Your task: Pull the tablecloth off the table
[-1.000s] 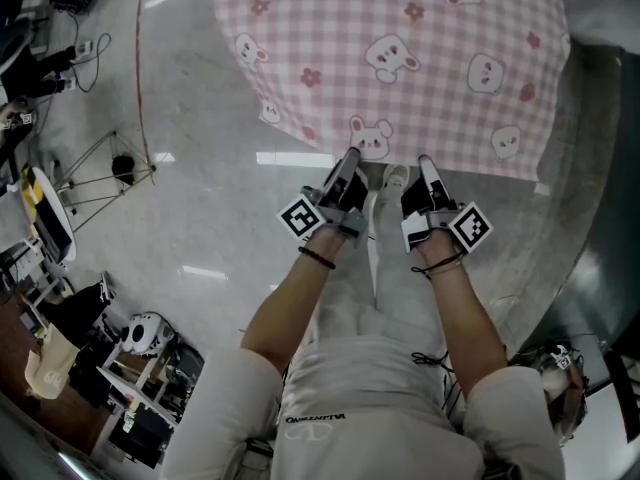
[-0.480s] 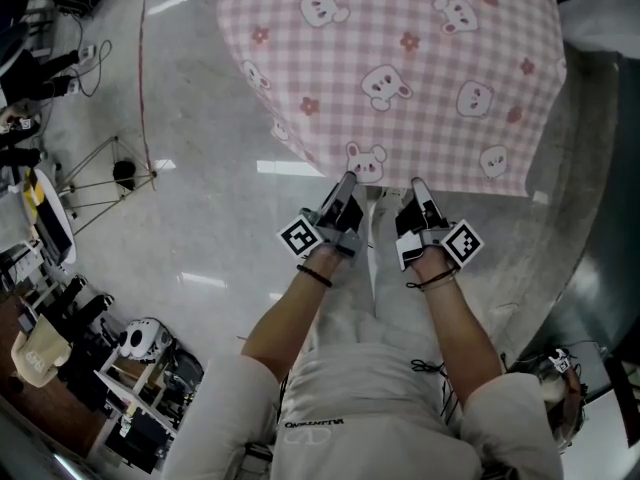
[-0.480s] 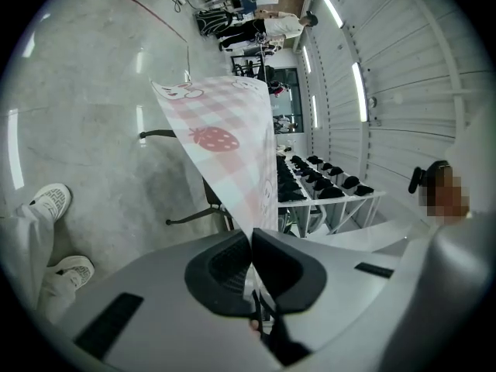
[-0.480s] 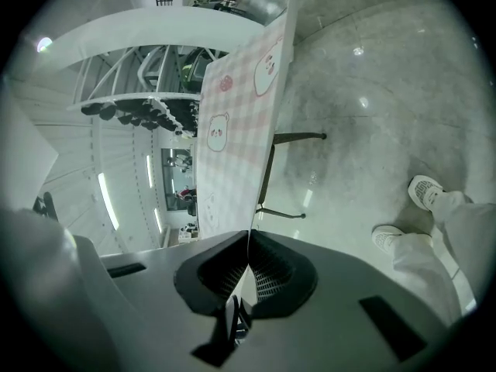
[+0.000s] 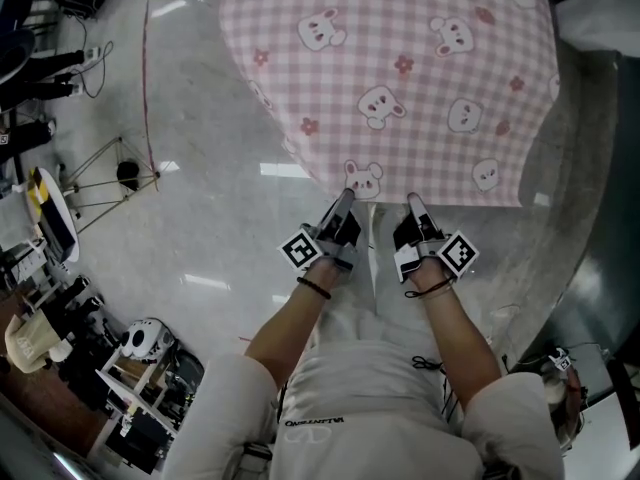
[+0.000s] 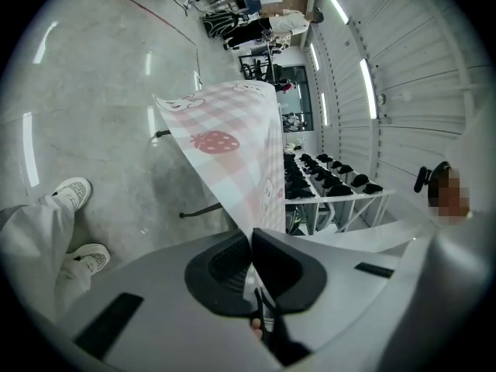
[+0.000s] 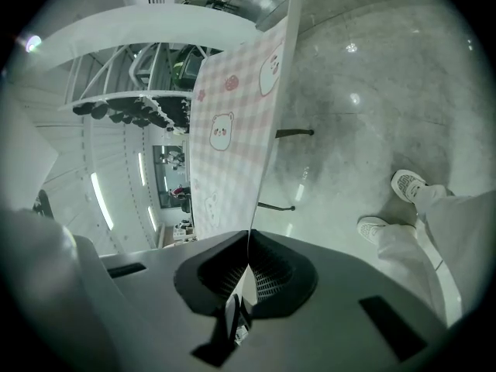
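- The fingers (image 6: 221, 266) of the left gripper (image 5: 346, 206) are pressed together on the near edge of the tablecloth (image 5: 390, 68). The fingers (image 7: 283, 273) of the right gripper (image 5: 411, 208) pinch that edge too.
- The tablecloth lies spread over the bench. Its near edge is held out toward the person.
- It could slip out, because each pinch holds only a thin bit of edge.
- A harder pull on one side could drag it crooked.
- Both grippers and the bunny edge are closer to the person than a moment ago.

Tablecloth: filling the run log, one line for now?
left gripper shut on tablecloth | right gripper shut on tablecloth | cloth taut
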